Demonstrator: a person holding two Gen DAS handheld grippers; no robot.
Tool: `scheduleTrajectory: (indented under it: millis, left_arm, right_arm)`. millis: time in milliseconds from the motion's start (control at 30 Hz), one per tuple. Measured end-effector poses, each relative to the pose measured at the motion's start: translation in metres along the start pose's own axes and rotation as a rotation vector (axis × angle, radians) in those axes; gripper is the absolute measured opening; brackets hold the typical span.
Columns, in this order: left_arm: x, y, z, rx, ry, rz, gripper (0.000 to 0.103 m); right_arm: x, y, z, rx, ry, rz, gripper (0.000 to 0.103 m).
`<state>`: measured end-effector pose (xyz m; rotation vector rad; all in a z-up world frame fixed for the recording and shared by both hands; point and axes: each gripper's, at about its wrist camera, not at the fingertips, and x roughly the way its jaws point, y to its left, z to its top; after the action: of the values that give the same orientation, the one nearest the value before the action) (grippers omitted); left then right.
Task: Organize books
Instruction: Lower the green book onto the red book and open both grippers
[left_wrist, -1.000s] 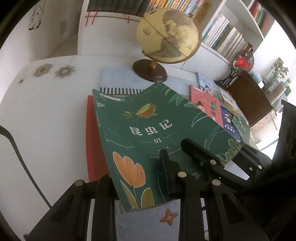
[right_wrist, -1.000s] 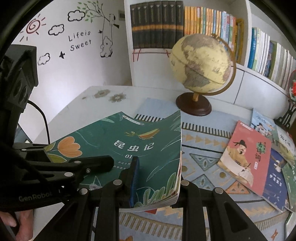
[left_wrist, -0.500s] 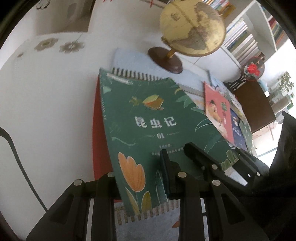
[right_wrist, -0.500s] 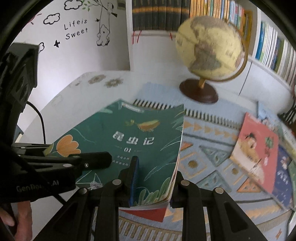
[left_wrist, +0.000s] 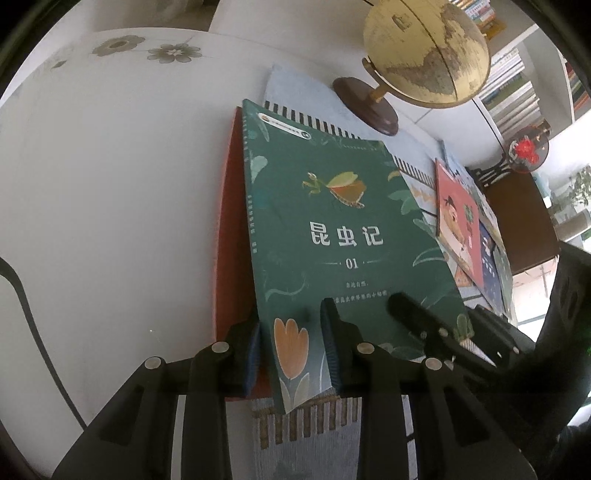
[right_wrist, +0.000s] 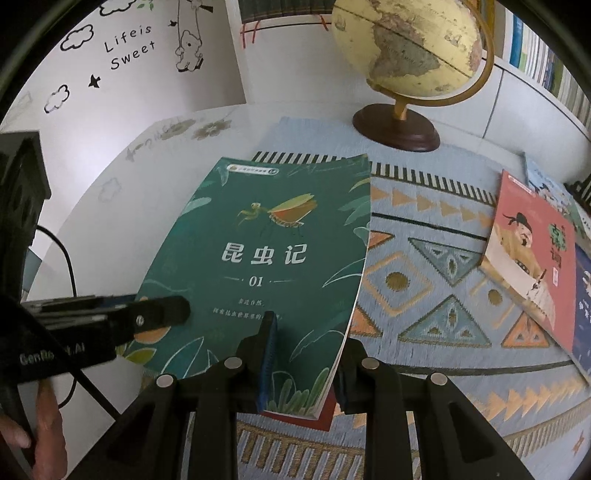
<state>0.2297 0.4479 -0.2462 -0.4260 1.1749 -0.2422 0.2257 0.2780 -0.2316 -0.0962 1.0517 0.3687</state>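
The green book (left_wrist: 343, 236) is held at its near edge by both grippers. Its front cover faces up, and its long axis runs from the near edge away toward the globe (left_wrist: 424, 51) at the far side of the table (left_wrist: 110, 184). The title reads upright from the near side, so the top of the cover points far and the orange flower corner lies nearest.

The left gripper (left_wrist: 291, 354) has its jaws closed on the near left corner of the green book, one pad at the spine edge and the other pressed on the cover. The right gripper (right_wrist: 306, 365) has its jaws closed on the near right corner, with the blue-padded finger (right_wrist: 267, 354) on the cover and the other finger at the page edge. In the right wrist view the right edge of the green book curves and the page block is visible.

The green book lies over a red book (left_wrist: 231, 236), whose cover shows as a strip along the left side and at the near right corner. Both sit at the left end of a patterned mat (right_wrist: 443, 280). Whether the green book rests flat on the red book cannot be determined.

Further books, the nearest with a pink cover (right_wrist: 532, 251), lie on the mat well to the right.
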Motion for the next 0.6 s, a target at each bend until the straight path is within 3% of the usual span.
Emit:
scheduleTrajectory:
  millis: [600]
  left_arm:
    - [-0.013,0.012,-0.015,-0.02,-0.02,0.054,0.027]
  right_arm:
    - [0.004,0.011,-0.004,-0.039,0.027,0.022,0.029]
